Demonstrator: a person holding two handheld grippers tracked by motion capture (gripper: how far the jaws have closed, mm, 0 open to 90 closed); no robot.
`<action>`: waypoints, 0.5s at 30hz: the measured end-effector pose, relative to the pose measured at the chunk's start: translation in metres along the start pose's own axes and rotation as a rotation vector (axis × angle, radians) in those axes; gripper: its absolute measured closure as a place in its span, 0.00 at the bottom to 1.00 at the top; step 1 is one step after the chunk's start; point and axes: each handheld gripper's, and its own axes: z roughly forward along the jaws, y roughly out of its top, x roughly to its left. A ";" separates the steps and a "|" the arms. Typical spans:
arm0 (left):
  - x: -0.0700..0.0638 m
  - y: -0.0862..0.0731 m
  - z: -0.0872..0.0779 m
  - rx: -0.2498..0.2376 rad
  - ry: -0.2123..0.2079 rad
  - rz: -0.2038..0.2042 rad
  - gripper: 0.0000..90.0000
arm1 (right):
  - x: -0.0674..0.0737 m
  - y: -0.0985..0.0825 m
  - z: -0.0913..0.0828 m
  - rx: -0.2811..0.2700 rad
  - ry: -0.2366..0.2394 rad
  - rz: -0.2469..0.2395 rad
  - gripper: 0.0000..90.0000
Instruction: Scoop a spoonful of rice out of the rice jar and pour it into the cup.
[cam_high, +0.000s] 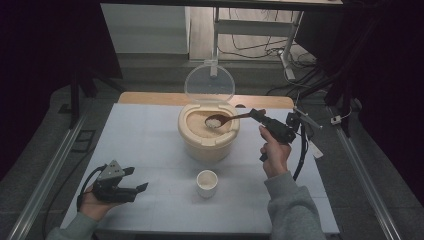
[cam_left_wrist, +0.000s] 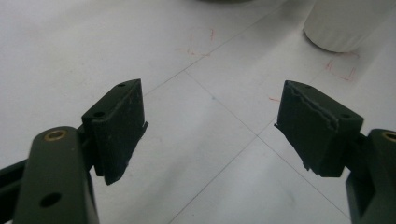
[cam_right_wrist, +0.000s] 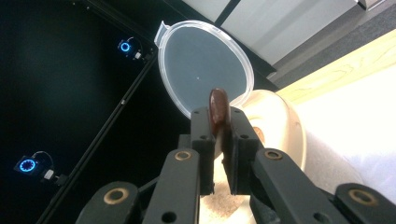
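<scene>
At the left of the high view, the left gripper (cam_high: 134, 180) rests low over the white table (cam_high: 145, 135) in the person's left hand (cam_high: 92, 204), well apart from everything else. Its 2 jaws stand wide with nothing between them; the left gripper view shows bare tabletop with faint red marks between the pads (cam_left_wrist: 122, 122), and the foot of the small white cup (cam_left_wrist: 343, 25) at the top right.

Toward the middle, that cup (cam_high: 206, 183) stands upright near the front edge of the table, just in front of the cream rice bin (cam_high: 208, 135). The bin's clear round lid (cam_high: 209, 82) is swung up behind it, and pale rice fills the inside.

Over the bin's opening hangs the brown wooden spoon (cam_high: 225, 119), its bowl carrying a small heap of rice, its handle running right.

At the right, the right gripper (cam_high: 261, 116), held in the right hand (cam_high: 274, 150), has its jaws clamped tight on the end of the handle; the right gripper view shows the spoon's end (cam_right_wrist: 218, 109) pinched between both pads (cam_right_wrist: 203, 140), with the lid (cam_right_wrist: 205, 65) beyond
</scene>
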 end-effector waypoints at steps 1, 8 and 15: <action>0.000 0.000 0.000 0.000 0.000 0.001 0.26 | 0.000 0.000 0.000 0.001 0.000 0.001 0.93; 0.000 0.000 0.000 0.000 0.001 0.000 0.26 | -0.002 -0.002 -0.001 0.015 0.010 0.018 0.93; 0.000 0.000 0.000 0.000 0.000 -0.001 0.26 | 0.005 -0.006 -0.012 0.038 0.051 0.030 0.93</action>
